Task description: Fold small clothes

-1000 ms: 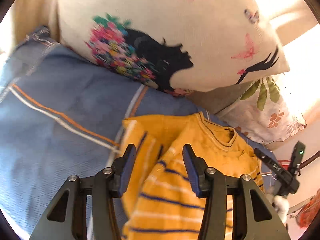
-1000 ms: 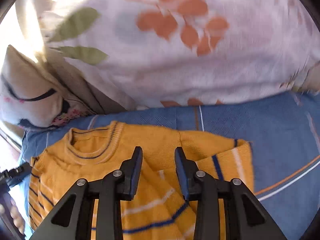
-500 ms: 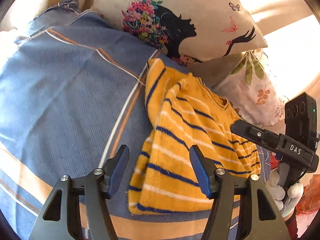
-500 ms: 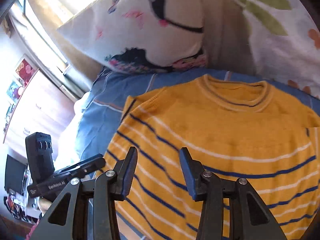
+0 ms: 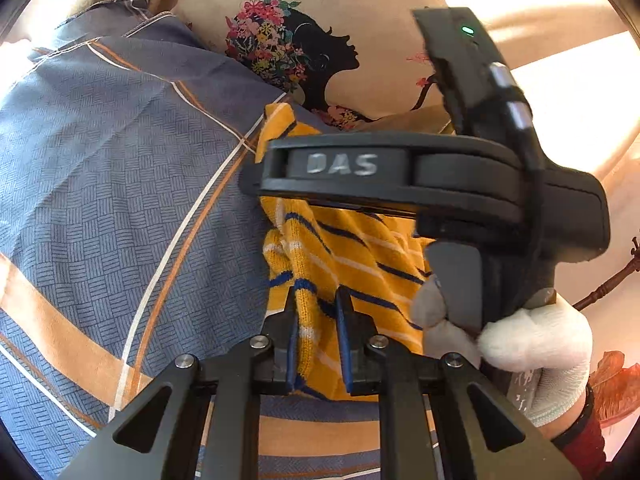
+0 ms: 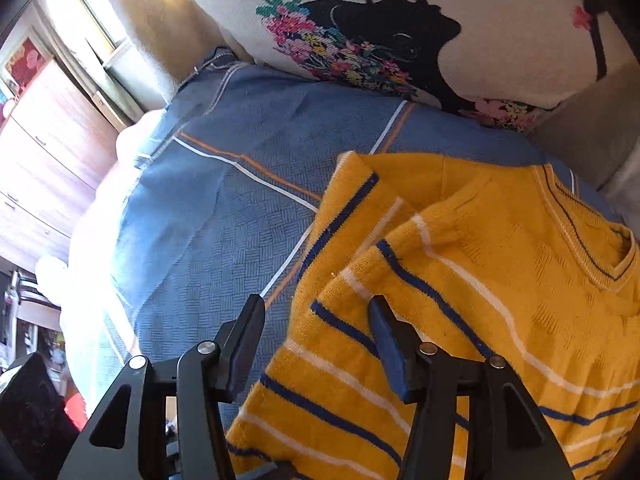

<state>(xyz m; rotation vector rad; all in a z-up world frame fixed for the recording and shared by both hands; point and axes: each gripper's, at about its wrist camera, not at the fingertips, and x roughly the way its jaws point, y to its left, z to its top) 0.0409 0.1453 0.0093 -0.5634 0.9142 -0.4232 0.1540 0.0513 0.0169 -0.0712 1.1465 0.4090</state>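
A yellow knitted sweater (image 5: 360, 248) with blue and white stripes lies on the blue bedspread (image 5: 120, 160), one sleeve folded over its body. My left gripper (image 5: 318, 320) is closing, and its blue pads pinch a raised fold at the sweater's near left edge. In the right wrist view the same sweater (image 6: 480, 280) fills the lower right. My right gripper (image 6: 316, 316) hovers over its left edge with the jaws opening. The edge lies between the fingers, which do not press it. A white-gloved hand (image 5: 520, 344) holds the right gripper's black housing (image 5: 400, 168), which hides the sweater's upper part.
A cream pillow (image 5: 320, 40) printed with a black silhouette and flowers leans behind the sweater, also visible as the pillow (image 6: 400, 20) in the right wrist view. The bedspread (image 6: 240, 220) stretches left of the sweater. Wooden drawers (image 6: 40, 152) stand beyond the bed's left side.
My left gripper went from wide open above the sweater's hem to pinching its edge. The right gripper swung left across the sweater with jaws widening; its housing now crosses the left wrist view.
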